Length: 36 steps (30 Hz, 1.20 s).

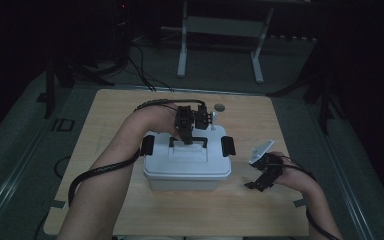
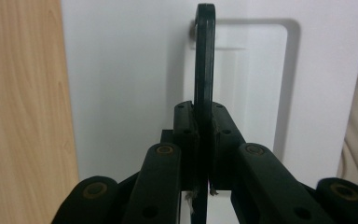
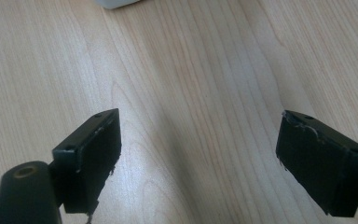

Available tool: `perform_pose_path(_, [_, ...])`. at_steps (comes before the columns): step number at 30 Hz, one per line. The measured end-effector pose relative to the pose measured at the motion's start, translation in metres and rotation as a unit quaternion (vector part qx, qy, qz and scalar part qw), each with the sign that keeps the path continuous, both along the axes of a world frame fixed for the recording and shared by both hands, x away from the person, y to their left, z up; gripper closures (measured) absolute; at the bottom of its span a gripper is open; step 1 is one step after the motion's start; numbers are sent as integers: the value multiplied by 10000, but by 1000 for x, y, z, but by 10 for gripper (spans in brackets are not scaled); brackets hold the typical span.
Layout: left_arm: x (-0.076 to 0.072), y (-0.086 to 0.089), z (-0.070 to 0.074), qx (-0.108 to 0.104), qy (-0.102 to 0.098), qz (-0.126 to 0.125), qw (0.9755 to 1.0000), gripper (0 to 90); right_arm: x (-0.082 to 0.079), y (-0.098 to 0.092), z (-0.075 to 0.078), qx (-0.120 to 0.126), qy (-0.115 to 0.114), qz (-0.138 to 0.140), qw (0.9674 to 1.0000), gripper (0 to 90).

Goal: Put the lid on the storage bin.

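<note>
Your left gripper [image 2: 203, 140] pinches the black handle [image 2: 204, 56] on the lid of the white box [image 1: 187, 167] at the middle of the wooden table [image 1: 260, 210], while your right gripper [image 3: 198, 158] hangs spread over bare wood beside it.

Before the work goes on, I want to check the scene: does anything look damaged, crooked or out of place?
Only small wear: the right gripper, open over the bare table, has frayed, chipped pads. The white box sits level with its lid on, and the left gripper is closed squarely on the black handle.
</note>
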State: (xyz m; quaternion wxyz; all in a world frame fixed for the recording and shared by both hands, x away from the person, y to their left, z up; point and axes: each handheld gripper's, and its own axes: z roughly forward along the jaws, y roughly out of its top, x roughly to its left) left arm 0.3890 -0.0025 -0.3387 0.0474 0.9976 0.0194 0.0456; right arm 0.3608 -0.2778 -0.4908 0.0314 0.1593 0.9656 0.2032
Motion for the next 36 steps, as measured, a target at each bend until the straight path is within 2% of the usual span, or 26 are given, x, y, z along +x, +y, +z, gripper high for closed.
perform_pose_path(3, [2, 0, -4, 2, -4, -23, 10000, 839, 0, 1, 0, 8, 13, 13, 10000, 139])
perform_pose_path(5, [4, 1, -4, -64, 0, -6, 10000, 839, 0, 1, 0, 2, 15, 19, 10000, 139])
perform_pose_path(8, [4, 3, -4, -51, -11, 37, 10000, 839, 1, 1, 0, 9, 6, 28, 10000, 139])
perform_pose_path(11, [5, 5, -6, 19, -16, 57, 10000, 839, 1, 1, -1, 9, 9, 36, 10000, 139])
perform_pose_path(15, [6, 9, -12, 84, 90, 108, 9999, 838, 1, 3, -1, -7, 13, 26, 10000, 139])
perform_pose_path(26, [8, 15, -15, -73, 123, 189, 9997, 820, 1, 4, 1, 13, -16, 45, 10000, 139])
perform_pose_path(28, [10, 19, -15, -113, 83, 241, 9996, 741, 0, 4, 1, 34, -21, 59, 10000, 139])
perform_pose_path(29, [10, 22, -15, -224, 156, 293, 9992, 708, 0, 4, 2, 29, -26, 56, 10000, 139])
perform_pose_path(30, [10, 25, -16, -272, 70, 316, 9991, 667, 0, 4, 2, 23, -28, 47, 10000, 139])
perform_pose_path(31, [11, 28, -15, -334, 68, 398, 9986, 612, 0, 4, 2, 22, -22, 46, 10000, 139])
perform_pose_path(32, [11, 31, -15, -440, 117, 503, 9977, 562, 0, 3, 2, 15, -27, 38, 10000, 139])
perform_pose_path(33, [11, 33, -15, -483, 54, 552, 9973, 476, 0, 3, 2, 16, -26, 15, 10000, 139])
perform_pose_path(34, [12, 36, -14, -587, -31, 616, 9964, 429, 0, 3, 2, 26, -25, 8, 10000, 139])
perform_pose_path(36, [13, 42, -13, -742, -25, 857, 9935, 280, 0, 2, 3, 36, -42, 10, 10000, 139])
